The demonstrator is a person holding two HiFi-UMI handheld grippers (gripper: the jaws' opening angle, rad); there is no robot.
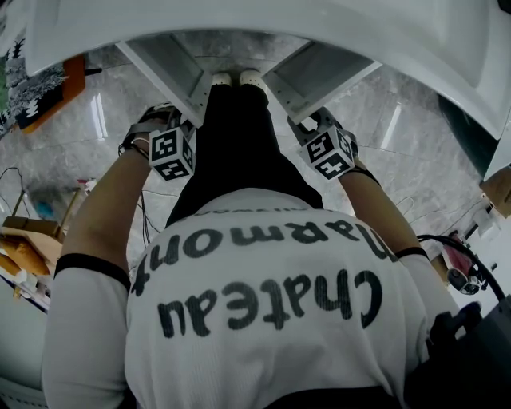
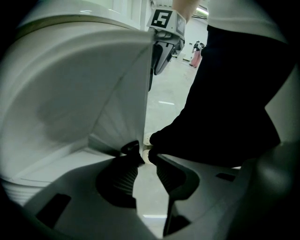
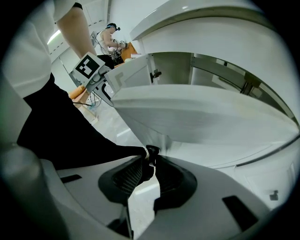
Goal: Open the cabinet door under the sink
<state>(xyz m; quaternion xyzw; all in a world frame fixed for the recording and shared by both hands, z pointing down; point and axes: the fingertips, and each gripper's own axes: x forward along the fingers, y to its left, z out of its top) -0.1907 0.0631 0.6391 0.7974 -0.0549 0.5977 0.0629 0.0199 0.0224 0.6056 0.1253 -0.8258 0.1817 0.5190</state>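
At 11 o'clock, sets left gripper point(image 2: 144, 157), jaws apart, against left knob point(image 2: 131, 147) of open left door point(image 1: 164, 72), seemingly to swing it wider; at 1 o'clock, clamps right gripper point(image 3: 149, 161) on right knob point(image 3: 152, 151) of right door point(image 1: 319, 76) under sink point(image 1: 415, 48).

Floor point(image 1: 399, 152) laid in glossy grey marbled tile; long white light streaks point(image 1: 391, 128) reflected in it. Black-and-white patterned panel point(image 1: 32, 88) with orange edge seen at floor's upper left corner in head view. Cardboard boxes point(image 1: 24, 240) and thin dark cable point(image 1: 12, 180) spread along left edge. Brown box point(image 1: 499, 192) cut off at right edge. White wall point(image 3: 126, 14) and ceiling light strip point(image 3: 56, 36) seen in right gripper view; second person point(image 3: 111, 37) seen far back. Pink object point(image 2: 195, 56) seen far off on pale floor.
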